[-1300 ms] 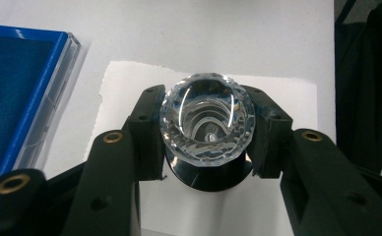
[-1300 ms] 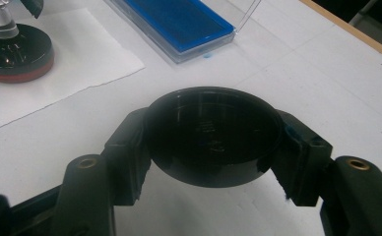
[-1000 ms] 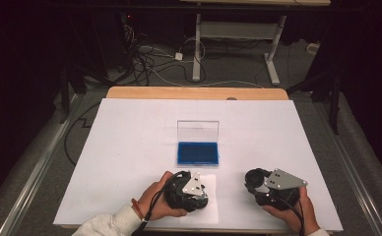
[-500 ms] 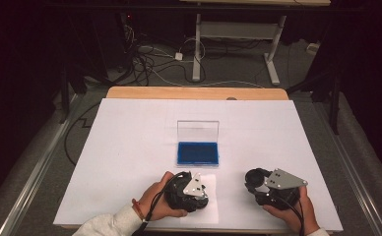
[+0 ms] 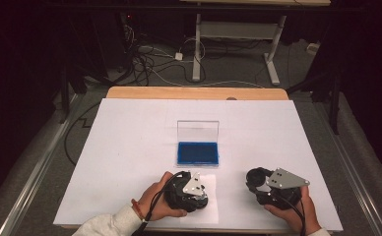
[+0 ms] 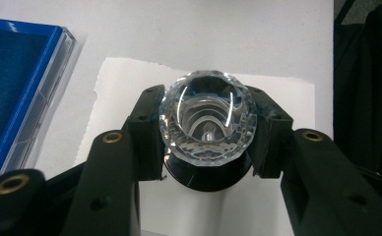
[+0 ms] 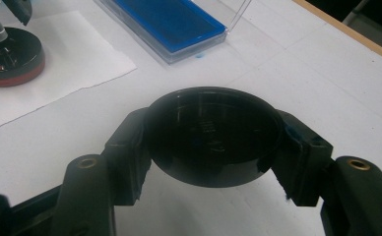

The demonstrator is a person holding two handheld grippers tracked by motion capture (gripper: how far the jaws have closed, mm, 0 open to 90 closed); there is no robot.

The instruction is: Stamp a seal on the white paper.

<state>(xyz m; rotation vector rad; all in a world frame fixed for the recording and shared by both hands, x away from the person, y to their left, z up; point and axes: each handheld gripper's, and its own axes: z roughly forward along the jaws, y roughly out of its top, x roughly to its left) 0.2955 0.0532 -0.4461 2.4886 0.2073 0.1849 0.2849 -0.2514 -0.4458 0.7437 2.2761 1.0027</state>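
Near the table's front edge, the left hand-held gripper clamps a crystal-topped stamp on paper; the right hand-held gripper grips a black cap.

A white-topped table carries everything; a strip of bare wood runs along its far edge at twelve o'clock. Near the middle lies a flat blue ink pad with its clear lid standing upright behind it. At six o'clock from the pad, well apart from it, lies a sheet of white paper with a torn edge, and a round black stamp stands on it.
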